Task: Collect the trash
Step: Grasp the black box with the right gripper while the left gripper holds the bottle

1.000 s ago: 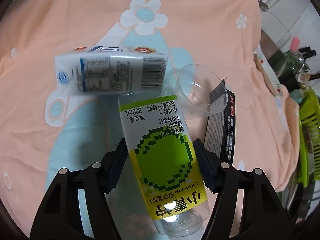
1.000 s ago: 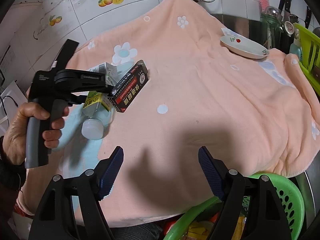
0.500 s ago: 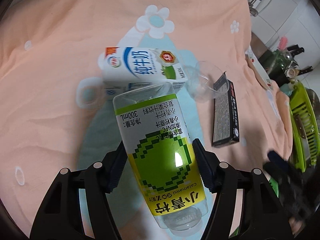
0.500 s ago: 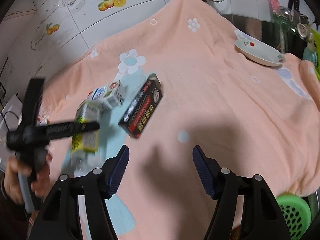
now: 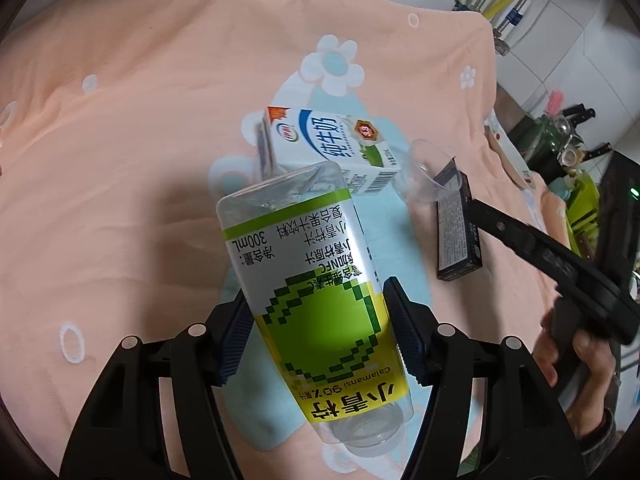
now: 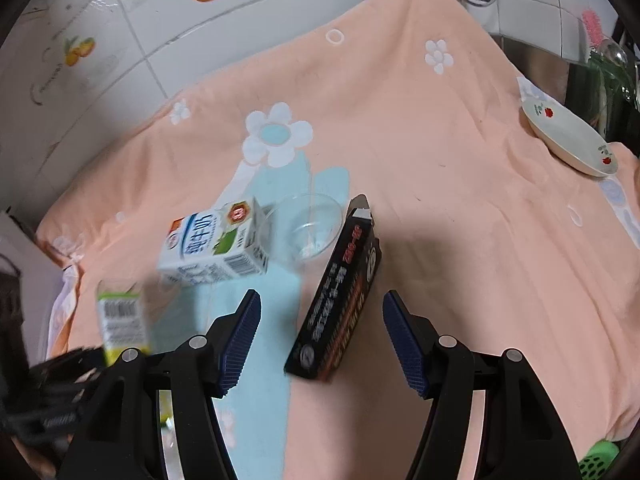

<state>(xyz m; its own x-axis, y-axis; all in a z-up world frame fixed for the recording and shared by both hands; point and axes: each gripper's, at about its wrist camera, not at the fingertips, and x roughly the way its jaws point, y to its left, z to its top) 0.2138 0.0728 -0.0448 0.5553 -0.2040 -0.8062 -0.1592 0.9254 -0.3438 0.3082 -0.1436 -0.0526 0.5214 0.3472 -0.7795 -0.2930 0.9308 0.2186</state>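
My left gripper (image 5: 318, 336) is shut on a clear bottle with a green and yellow label (image 5: 316, 300) and holds it above the peach cloth; the bottle also shows blurred in the right wrist view (image 6: 120, 320). A white and blue milk carton (image 5: 332, 152) (image 6: 216, 244), a clear plastic cup (image 5: 428, 172) (image 6: 312, 228) and a black box (image 5: 458, 236) (image 6: 340, 300) lie on the cloth. My right gripper (image 6: 322, 340) is open, its jaws on either side of the black box's near end, above it.
A peach flowered cloth (image 6: 440, 160) covers the counter. A white dish with red flowers (image 6: 568, 136) sits at the far right. A green basket (image 6: 600, 460) is below the cloth's front edge. Tiled wall and pipes stand behind.
My left gripper has lifted the bottle up and back from the pile. My right gripper has moved forward and left, now over the black box.
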